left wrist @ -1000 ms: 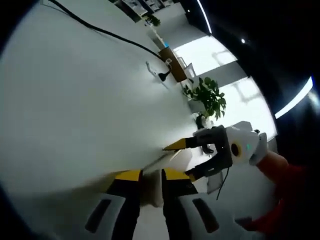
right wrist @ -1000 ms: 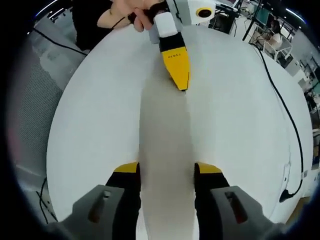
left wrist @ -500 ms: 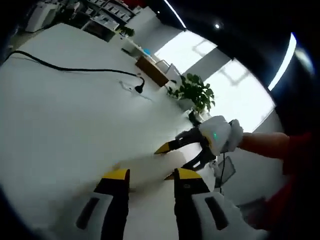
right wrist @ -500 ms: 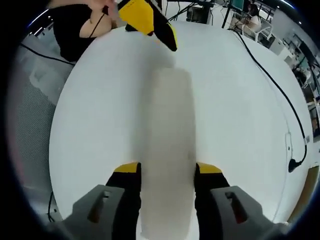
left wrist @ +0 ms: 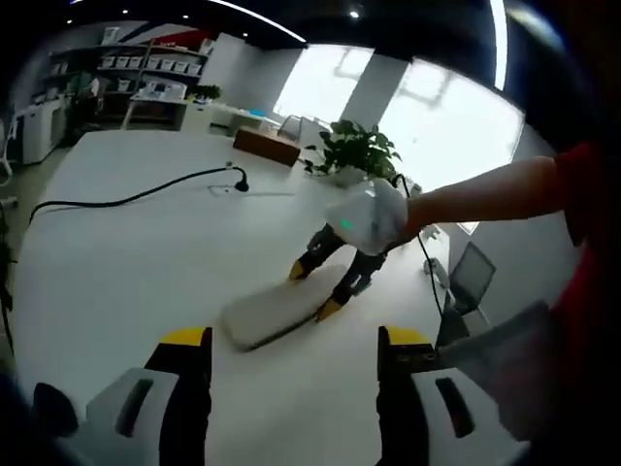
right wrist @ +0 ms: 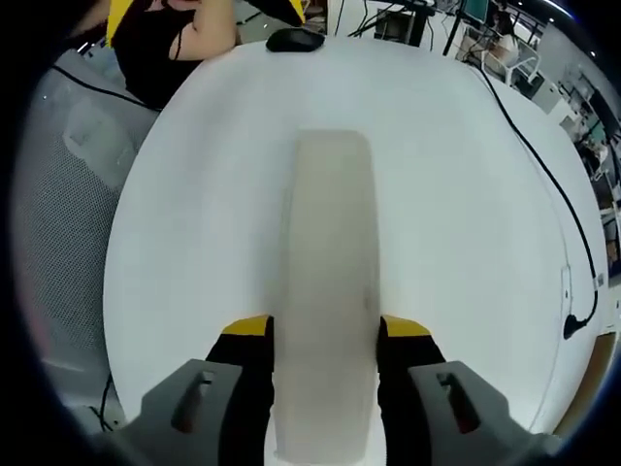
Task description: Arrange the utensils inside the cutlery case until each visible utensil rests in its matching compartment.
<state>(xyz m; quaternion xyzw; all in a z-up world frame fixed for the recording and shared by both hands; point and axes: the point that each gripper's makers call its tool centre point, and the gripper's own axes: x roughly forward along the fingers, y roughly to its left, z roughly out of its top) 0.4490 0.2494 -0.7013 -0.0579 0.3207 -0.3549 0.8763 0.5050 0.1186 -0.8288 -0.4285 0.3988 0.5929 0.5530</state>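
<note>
A long, pale, flat cutlery case (right wrist: 330, 291) lies on the white table (right wrist: 194, 214), its lid side blank. In the right gripper view it runs away from me, and my right gripper (right wrist: 325, 328) is shut on its near end, both yellow jaws pressed to its sides. From the left gripper view the same case (left wrist: 267, 316) lies slantwise ahead, with the right gripper (left wrist: 310, 291) clamped on its far end. My left gripper (left wrist: 294, 342) stands open, jaws wide apart, a short way back from the case with nothing between them. One of its yellow fingertips (right wrist: 286, 10) pokes in at the top edge.
A black cable (right wrist: 543, 184) with a plug (right wrist: 574, 325) runs along the table's right side, seen as cable (left wrist: 126, 199) on the left. A dark mouse-like object (right wrist: 294, 39) sits beyond the case. A potted plant (left wrist: 354, 150) stands past the table's end.
My left gripper has let go of the case's far end, drawn back and opened wide. The right gripper has kept its hold on the near end.
</note>
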